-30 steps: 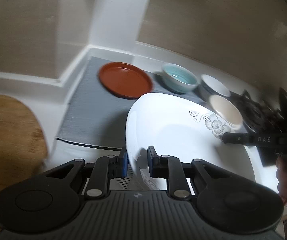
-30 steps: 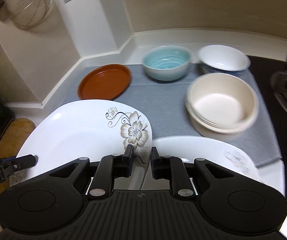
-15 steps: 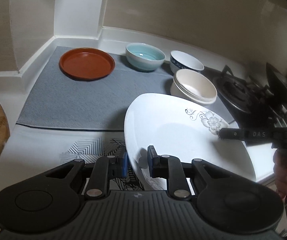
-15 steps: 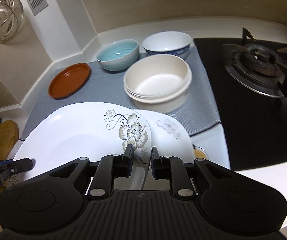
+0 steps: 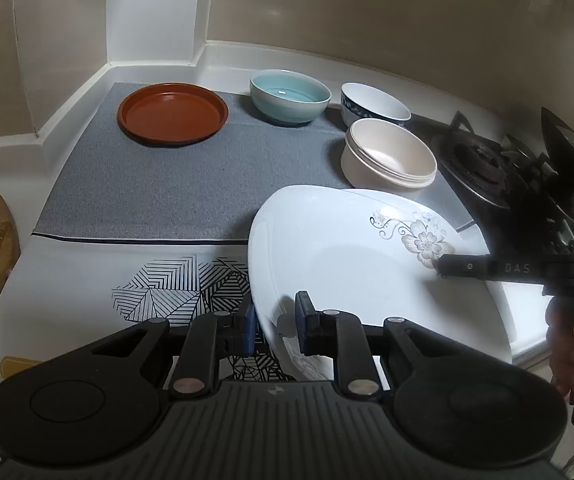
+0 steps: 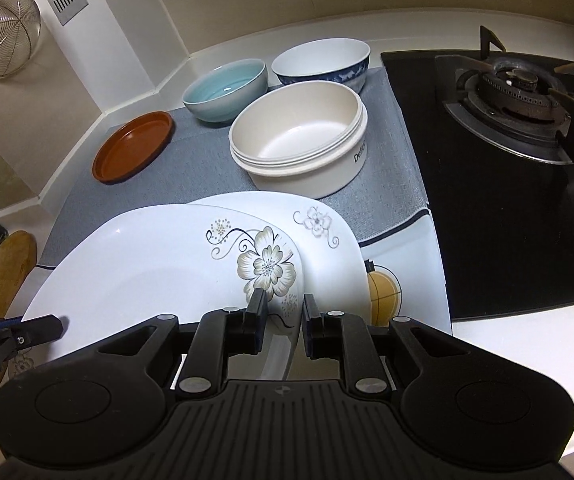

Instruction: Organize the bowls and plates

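Two glossy rounded-square floral plates

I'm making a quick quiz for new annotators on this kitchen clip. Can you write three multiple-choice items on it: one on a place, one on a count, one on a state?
1. Where does the brown plate sit?
A. on the stove
B. on the grey mat, left of the blue bowl
C. inside the cream bowl

2. How many bowls stand on the mat?
A. one
B. five
C. three

3. How is the large flowered plate held?
A. lying free on the counter
B. by the left hand-held gripper alone
C. by both, the right hand-held gripper on its flowered edge

Key: 1 B, the mat shows under it; 2 C, blue, blue-patterned and cream; 3 C, each gripper's jaws clamp one rim.
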The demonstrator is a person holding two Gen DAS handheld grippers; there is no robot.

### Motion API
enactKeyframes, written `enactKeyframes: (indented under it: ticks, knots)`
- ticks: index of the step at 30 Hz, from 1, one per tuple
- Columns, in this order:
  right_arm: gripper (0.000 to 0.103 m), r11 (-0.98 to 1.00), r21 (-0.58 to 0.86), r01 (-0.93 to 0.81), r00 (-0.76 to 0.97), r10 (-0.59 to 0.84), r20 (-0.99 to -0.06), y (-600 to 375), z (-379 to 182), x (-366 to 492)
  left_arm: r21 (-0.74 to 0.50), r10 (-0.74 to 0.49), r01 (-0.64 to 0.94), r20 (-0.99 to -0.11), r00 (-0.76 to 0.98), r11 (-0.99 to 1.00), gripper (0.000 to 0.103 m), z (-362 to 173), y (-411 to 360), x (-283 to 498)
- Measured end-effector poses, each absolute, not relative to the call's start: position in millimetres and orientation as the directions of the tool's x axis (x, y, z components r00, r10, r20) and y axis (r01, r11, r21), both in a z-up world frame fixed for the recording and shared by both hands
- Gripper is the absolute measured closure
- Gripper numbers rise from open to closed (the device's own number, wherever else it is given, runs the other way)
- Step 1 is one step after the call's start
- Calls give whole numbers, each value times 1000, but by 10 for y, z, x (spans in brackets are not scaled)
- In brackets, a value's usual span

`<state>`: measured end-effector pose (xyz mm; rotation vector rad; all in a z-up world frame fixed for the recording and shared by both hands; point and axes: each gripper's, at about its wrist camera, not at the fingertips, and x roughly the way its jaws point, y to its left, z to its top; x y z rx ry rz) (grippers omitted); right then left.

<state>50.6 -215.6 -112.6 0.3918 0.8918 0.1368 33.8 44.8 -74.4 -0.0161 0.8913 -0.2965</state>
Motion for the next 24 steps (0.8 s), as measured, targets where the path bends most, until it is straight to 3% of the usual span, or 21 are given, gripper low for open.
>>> enactKeyframes:
  ticks: [24]
  knots:
    - [84, 911, 410, 47, 619, 296, -728, -2189, -1220, 421, -110, -243, 256, -782, 574, 960, 81, -743, 417, 351]
